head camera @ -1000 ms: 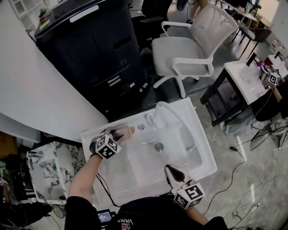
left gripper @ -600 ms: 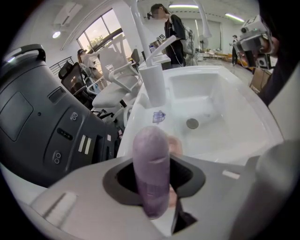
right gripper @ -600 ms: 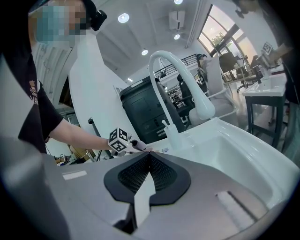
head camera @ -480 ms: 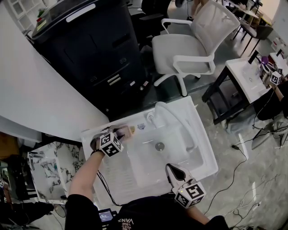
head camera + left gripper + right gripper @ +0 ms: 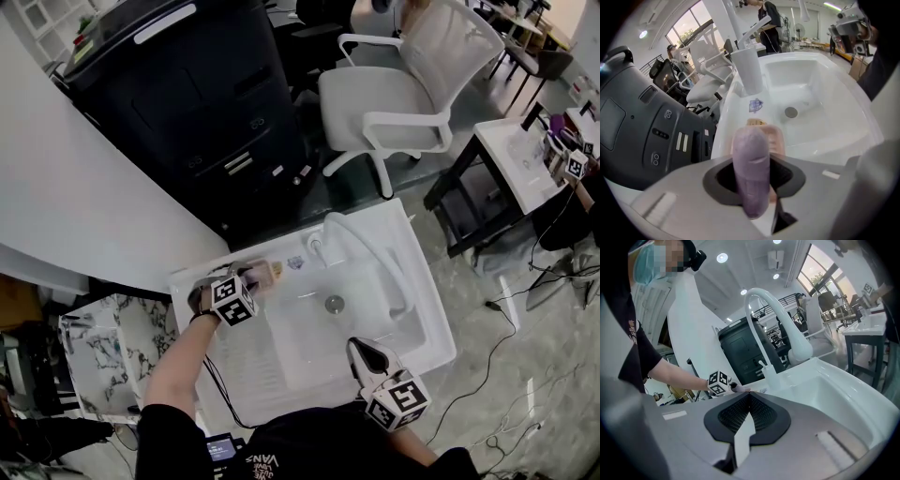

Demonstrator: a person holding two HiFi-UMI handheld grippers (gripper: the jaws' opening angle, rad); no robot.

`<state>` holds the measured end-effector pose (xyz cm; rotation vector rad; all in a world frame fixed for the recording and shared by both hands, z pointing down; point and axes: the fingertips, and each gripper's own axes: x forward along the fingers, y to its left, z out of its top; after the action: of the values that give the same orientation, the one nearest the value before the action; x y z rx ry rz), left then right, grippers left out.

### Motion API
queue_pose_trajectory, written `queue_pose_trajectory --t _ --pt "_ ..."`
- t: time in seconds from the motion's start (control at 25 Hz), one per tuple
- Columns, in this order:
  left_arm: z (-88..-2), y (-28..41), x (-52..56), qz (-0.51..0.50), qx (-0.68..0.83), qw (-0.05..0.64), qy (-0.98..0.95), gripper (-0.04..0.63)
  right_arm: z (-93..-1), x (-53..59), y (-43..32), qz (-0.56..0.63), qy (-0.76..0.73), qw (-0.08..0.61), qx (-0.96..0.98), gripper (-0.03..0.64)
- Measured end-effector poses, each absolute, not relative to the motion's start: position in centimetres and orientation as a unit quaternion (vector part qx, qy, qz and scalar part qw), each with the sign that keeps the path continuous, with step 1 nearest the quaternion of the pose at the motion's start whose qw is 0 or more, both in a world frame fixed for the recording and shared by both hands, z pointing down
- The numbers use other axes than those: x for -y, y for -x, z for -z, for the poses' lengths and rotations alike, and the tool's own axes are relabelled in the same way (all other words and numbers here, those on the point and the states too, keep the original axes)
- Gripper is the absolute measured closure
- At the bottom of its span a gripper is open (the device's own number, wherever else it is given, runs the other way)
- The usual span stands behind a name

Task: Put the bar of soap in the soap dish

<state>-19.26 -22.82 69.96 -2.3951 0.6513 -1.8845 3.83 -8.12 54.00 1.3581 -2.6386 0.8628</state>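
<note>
A mauve bar of soap [image 5: 750, 150] stands on end between the jaws of my left gripper [image 5: 752, 164], which is shut on it and points steeply down. Just beyond the soap's tip lies the pink soap dish [image 5: 775, 139] on the sink's back ledge, next to the faucet base [image 5: 749, 70]. From the head view the left gripper [image 5: 247, 280] hovers at the dish [image 5: 267, 274], left of the faucet. Whether the soap touches the dish I cannot tell. My right gripper [image 5: 362, 355] rests at the basin's front edge, shut with nothing in it [image 5: 749, 398].
The white sink [image 5: 412, 309] has a drain [image 5: 335, 304] in the basin and a tall curved faucet [image 5: 771, 319]. A black cabinet [image 5: 206, 103] stands behind the sink, a white chair [image 5: 403, 94] beyond it, and a small table [image 5: 511, 164] to the right.
My left gripper has sunk a little toward the soap dish and rolled slightly, still holding the soap. The right gripper has stayed where it was.
</note>
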Motion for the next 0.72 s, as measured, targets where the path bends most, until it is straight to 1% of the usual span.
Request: queue_pose_trajectory --t 0.72 --pt "-69.96 19.30 22.97 0.595 -0.210 -0.011 0.775 0.416 -54.37 8.47 -4.30 -0.286 -0.444 0.021 0.849 0.621"
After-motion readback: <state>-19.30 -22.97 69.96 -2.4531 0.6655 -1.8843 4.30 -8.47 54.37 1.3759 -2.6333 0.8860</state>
